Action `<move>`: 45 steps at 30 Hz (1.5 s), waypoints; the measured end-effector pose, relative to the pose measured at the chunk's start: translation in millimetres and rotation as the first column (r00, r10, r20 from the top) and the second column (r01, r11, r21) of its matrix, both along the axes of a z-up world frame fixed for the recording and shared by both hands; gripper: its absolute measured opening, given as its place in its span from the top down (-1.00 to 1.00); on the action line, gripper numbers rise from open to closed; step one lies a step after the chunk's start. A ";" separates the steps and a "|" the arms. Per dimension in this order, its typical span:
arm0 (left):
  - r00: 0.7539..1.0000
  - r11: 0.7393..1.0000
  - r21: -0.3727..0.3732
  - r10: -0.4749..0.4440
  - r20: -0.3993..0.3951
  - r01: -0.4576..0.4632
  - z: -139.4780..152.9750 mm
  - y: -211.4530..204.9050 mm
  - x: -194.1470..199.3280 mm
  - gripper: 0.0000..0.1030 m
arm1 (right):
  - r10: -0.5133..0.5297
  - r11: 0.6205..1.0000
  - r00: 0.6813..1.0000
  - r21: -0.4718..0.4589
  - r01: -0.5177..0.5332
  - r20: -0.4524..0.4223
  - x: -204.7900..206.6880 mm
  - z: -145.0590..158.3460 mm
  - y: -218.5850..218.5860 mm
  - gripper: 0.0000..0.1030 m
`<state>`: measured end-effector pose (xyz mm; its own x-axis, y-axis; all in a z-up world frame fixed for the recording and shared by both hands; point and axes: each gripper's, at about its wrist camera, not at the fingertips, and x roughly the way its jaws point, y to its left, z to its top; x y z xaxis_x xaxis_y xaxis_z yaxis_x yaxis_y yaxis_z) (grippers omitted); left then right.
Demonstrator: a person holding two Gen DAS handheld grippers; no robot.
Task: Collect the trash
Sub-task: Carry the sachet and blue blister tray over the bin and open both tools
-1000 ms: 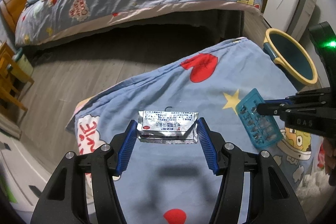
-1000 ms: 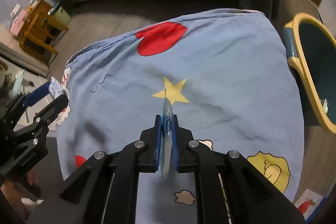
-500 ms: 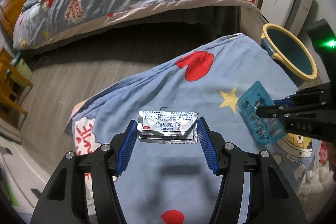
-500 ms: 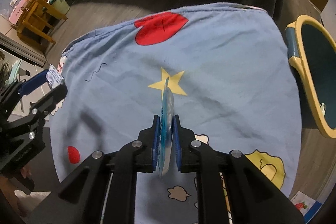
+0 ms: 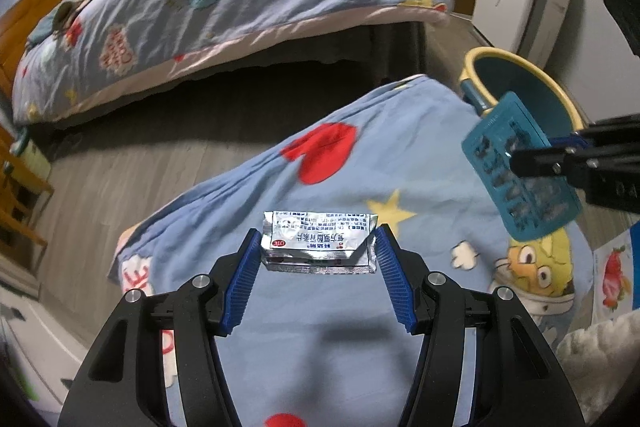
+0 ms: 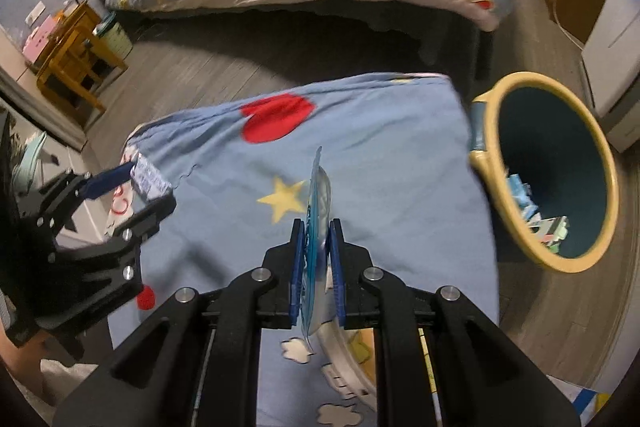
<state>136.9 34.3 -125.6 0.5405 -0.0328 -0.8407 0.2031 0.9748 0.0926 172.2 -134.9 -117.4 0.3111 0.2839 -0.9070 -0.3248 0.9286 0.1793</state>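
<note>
The right gripper [image 6: 316,263] has its jaws nearly together, pinching a blue blister pack [image 6: 317,203] edge-on above the printed quilt [image 6: 380,147]; the left gripper [image 5: 318,267] stands about half open, clamped across a silver foil sachet [image 5: 318,241]. Both pieces look picked up and on their way, so the step in hand seems to be the carry to the yellow-rimmed bin [image 6: 500,195] just beside the quilt's right edge. Next, each load needs bringing over the bin's mouth before release. Only the right wrist view shows scraps already lying inside the bin; only the left shows the pack's flat face [image 5: 520,171].
</note>
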 end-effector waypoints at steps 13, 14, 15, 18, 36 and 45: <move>0.986 0.988 0.029 -0.153 -0.069 0.155 -27.4 -98.7 3.2 -0.15 | -0.109 0.991 0.994 0.075 0.110 -0.019 45.4 -2.8 -88.1 0.76; 0.983 0.985 0.028 -0.169 -0.077 0.171 -31.4 -108.2 3.0 -0.15 | -0.122 0.989 0.992 0.083 0.123 -0.017 48.3 -1.3 -97.7 0.76; 0.980 0.983 0.027 -0.179 -0.081 0.182 -33.5 -115.3 3.0 -0.15 | -0.141 0.985 0.990 0.094 0.142 -0.011 51.7 0.9 -109.9 0.76; 0.973 0.977 0.004 -0.214 -0.088 0.215 -37.8 -144.8 5.4 -0.15 | -0.203 0.974 0.979 0.106 0.200 0.013 59.9 6.2 -145.4 0.76; 0.943 0.943 0.035 -0.333 0.018 0.332 -19.6 -285.6 88.3 -0.16 | -0.489 0.858 0.872 0.169 0.485 -0.020 84.8 -26.5 -280.4 0.76; 0.945 0.947 0.058 -0.320 0.064 0.317 -18.0 -297.4 117.1 -0.48 | -0.551 0.801 0.834 0.275 0.532 -0.009 85.1 -24.2 -299.4 0.62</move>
